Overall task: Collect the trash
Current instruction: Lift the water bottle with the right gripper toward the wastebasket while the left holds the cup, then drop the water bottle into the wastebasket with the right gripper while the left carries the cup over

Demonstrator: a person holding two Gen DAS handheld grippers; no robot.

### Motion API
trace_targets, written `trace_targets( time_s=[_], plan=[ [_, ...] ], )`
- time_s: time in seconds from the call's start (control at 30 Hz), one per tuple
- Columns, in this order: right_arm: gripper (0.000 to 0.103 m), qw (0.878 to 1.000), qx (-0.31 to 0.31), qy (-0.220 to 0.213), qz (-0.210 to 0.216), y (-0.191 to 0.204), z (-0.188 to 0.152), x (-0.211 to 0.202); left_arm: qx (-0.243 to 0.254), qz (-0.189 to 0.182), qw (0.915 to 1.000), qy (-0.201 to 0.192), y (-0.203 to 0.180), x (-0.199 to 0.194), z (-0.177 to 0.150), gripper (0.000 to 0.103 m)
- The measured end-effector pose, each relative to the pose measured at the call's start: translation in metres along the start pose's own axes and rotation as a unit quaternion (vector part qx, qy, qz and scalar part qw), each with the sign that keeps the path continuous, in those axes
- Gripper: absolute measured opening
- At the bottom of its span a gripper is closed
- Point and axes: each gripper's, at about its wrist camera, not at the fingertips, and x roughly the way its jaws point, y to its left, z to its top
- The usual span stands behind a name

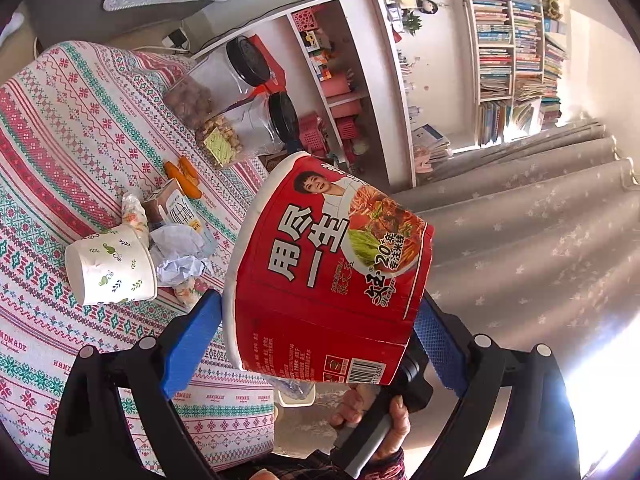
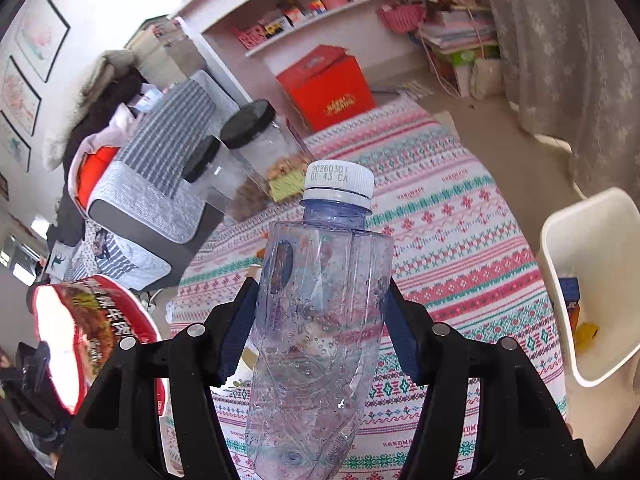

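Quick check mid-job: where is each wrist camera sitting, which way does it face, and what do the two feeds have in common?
Left wrist: on the left hand-held gripper, looking along its fingers at the red noodle tub it clamps, the patterned table and bookshelves beyond; the person's hand shows below.
Right wrist: on the right hand-held gripper, facing the clear bottle it clamps, the table and a white bin; no hand visible.
Shared: tub, table, black-lidded jars.
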Motion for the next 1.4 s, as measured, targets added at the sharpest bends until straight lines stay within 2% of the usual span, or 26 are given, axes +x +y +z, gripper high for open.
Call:
trace_targets(
  time_s=[0.17, 0.37, 0.5, 0.7, 0.83, 0.97, 1.03, 1.07, 1.1, 1.13, 1.17, 1.3, 1.4],
  plan=[
    [0.059, 0.997, -0.043, -0.06, 0.008, 0.01, 0.004, -0.035, -0.007, -0.012, 0.9999, 0.001, 0.0, 0.005, -0.001, 0.09],
    [0.059, 0.986, -0.086, -0.138, -0.029, 0.005, 0.006, -0.073, -0.009, -0.021, 0.9997, 0.01, -0.003, 0.017, -0.004, 0.091],
    [0.059, 0.975, -0.097, -0.183, -0.08, -0.013, 0.01, -0.091, -0.01, -0.022, 0.9995, 0.02, -0.005, 0.031, -0.008, 0.091],
    [0.059, 0.958, -0.065, -0.215, -0.181, -0.068, 0.02, -0.108, -0.005, -0.026, 0.999, 0.037, -0.01, 0.052, -0.015, 0.091],
    [0.059, 0.942, -0.039, -0.219, -0.25, -0.109, 0.026, -0.111, -0.003, -0.026, 0.9984, 0.05, -0.012, 0.068, -0.021, 0.091],
    [0.06, 0.931, -0.013, -0.211, -0.297, -0.146, 0.026, -0.113, 0.0, -0.026, 0.9976, 0.064, -0.016, 0.085, -0.03, 0.091],
    [0.061, 0.921, -0.008, -0.204, -0.331, -0.157, 0.027, -0.112, 0.003, -0.026, 0.9971, 0.072, -0.019, 0.094, -0.035, 0.091],
    [0.062, 0.918, -0.005, -0.201, -0.341, -0.165, 0.028, -0.112, 0.003, -0.027, 0.9967, 0.076, -0.02, 0.098, -0.037, 0.091],
    [0.07, 0.917, 0.001, -0.199, -0.345, -0.168, 0.03, -0.111, 0.003, -0.028, 0.9964, 0.08, -0.021, 0.102, -0.04, 0.091],
    [0.083, 0.917, 0.007, -0.199, -0.347, -0.173, 0.03, -0.112, 0.004, -0.028, 0.9961, 0.084, -0.022, 0.107, -0.042, 0.091],
    [0.087, 0.915, 0.013, -0.201, -0.351, -0.178, 0.031, -0.115, 0.004, -0.029, 0.9958, 0.087, -0.023, 0.112, -0.044, 0.091],
    [0.096, 0.907, 0.037, -0.229, -0.35, -0.187, 0.032, -0.139, 0.001, -0.035, 0.9938, 0.106, -0.034, 0.137, -0.056, 0.091],
    [0.096, 0.896, 0.061, -0.255, -0.358, -0.192, 0.031, -0.16, 0.01, -0.039, 0.9915, 0.123, -0.048, 0.158, -0.066, 0.091]
  ],
)
